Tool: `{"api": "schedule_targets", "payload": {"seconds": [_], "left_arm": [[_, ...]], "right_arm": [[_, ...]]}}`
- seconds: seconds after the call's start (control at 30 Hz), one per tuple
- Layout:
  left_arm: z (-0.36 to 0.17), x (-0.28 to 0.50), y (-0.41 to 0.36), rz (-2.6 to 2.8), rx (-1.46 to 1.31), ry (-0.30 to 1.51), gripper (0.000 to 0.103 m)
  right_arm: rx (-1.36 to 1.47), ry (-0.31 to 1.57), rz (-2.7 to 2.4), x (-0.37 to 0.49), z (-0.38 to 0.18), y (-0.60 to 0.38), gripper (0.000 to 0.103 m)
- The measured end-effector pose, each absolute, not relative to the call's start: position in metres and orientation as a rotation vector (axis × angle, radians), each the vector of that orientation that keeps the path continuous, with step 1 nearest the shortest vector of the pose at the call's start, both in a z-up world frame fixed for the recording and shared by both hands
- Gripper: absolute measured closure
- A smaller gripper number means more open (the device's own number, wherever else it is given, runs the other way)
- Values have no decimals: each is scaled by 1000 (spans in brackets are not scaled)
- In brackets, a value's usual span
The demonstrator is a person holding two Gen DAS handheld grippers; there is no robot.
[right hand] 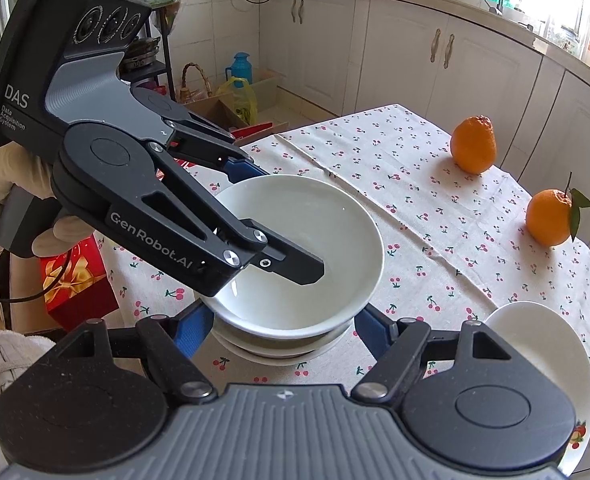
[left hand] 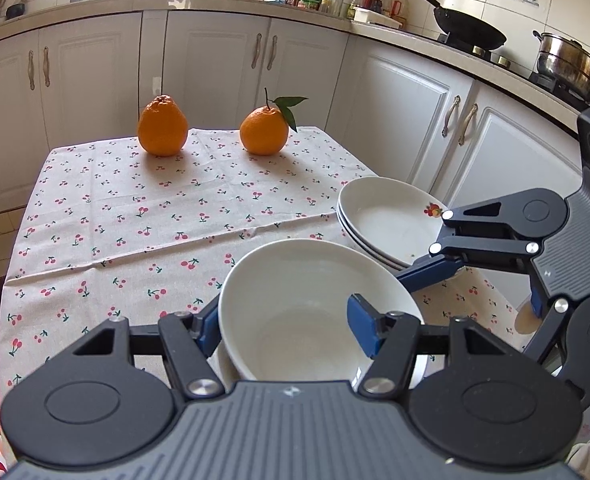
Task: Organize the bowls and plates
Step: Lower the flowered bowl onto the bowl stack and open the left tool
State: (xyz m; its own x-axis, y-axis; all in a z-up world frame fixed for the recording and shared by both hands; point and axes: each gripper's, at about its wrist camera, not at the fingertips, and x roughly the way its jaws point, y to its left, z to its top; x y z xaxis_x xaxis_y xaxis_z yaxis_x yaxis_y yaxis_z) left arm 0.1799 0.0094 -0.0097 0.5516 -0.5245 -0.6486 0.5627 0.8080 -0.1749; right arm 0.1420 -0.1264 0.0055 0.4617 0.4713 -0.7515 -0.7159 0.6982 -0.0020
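Nearest to me, I am holding the left gripper (left hand: 285,322) clamped on the wall of a white bowl (left hand: 295,300), one finger inside it and one outside the rim. In the right wrist view this bowl is sitting in or just over the lower bowls (right hand: 279,346) on the bench (left hand: 135,220). I am not able to tell whether it is fully seated.

I am keeping the right gripper (right hand: 281,330) astride those lower bowls, a blue pad close on each side. Whether the pads are pressing or just clear, I cannot tell.

Just beside the bowls, the plates (left hand: 387,216) are lying stacked near the bench edge, the top one showing a small fruit print.

Farther back, a knobbly orange (left hand: 162,128) and a leafy orange (left hand: 263,132) are standing well apart from the crockery on the cherry-print cloth.

My judgement on progress: I am seeing the plates gathered into one stack and the bowls coming together into another, and no loose dish elsewhere on the bench. Letting go of the top bowl, and perhaps squaring the stacks, is what I am counting as left.
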Motion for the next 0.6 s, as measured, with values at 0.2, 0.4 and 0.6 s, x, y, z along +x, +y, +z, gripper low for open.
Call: {"api": "schedule_targets", "payload": {"seconds": [0.2, 0.4, 0.6], "left_arm": [[-11, 180, 10, -640, 59, 747, 40], [-9, 178, 12, -625, 72, 727, 28], [0, 174, 20, -597, 82, 679, 10]], "right_arm": [[-333, 805, 750, 142, 5, -127, 22], [-368, 749, 738, 135, 6, -126, 0], [-377, 728, 751, 131, 11, -128, 0]]}}
